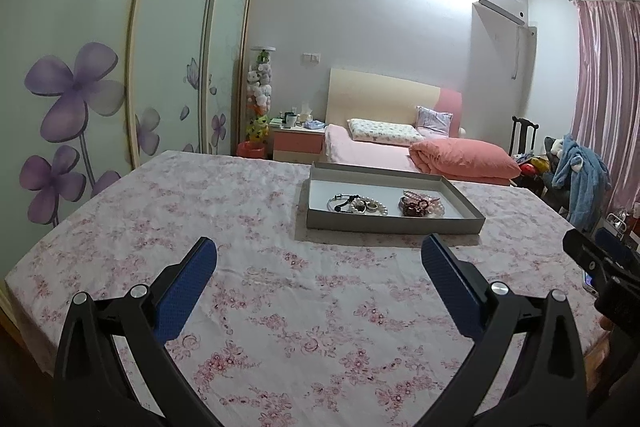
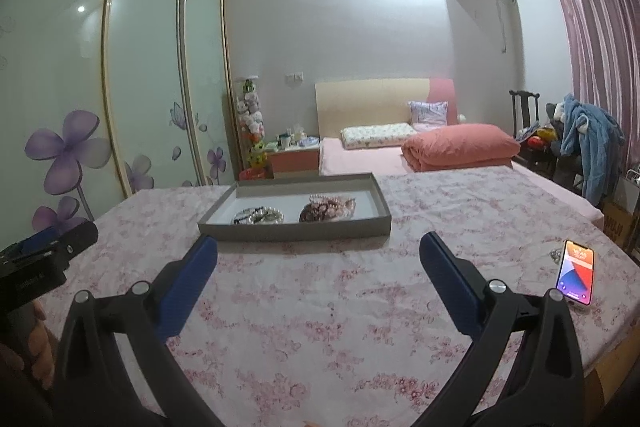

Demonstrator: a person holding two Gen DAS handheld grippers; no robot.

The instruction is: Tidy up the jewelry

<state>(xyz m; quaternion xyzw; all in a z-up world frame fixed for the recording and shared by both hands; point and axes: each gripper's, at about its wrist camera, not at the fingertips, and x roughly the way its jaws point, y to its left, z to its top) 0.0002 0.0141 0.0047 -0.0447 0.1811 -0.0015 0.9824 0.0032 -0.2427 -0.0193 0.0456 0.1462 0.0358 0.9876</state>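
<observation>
Left gripper (image 1: 320, 259) and right gripper (image 2: 318, 255): jaws released, nothing between them. Grey tray (image 1: 394, 223) of jewelry (image 1: 362, 205) at twelve o'clock on the floral tablecloth (image 1: 280, 307).

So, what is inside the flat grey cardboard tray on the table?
The flat grey cardboard tray holds two heaps: pearl and silver bracelets on the left, pink and dark red beaded pieces on the right. Items beneath each heap are hidden.
</observation>
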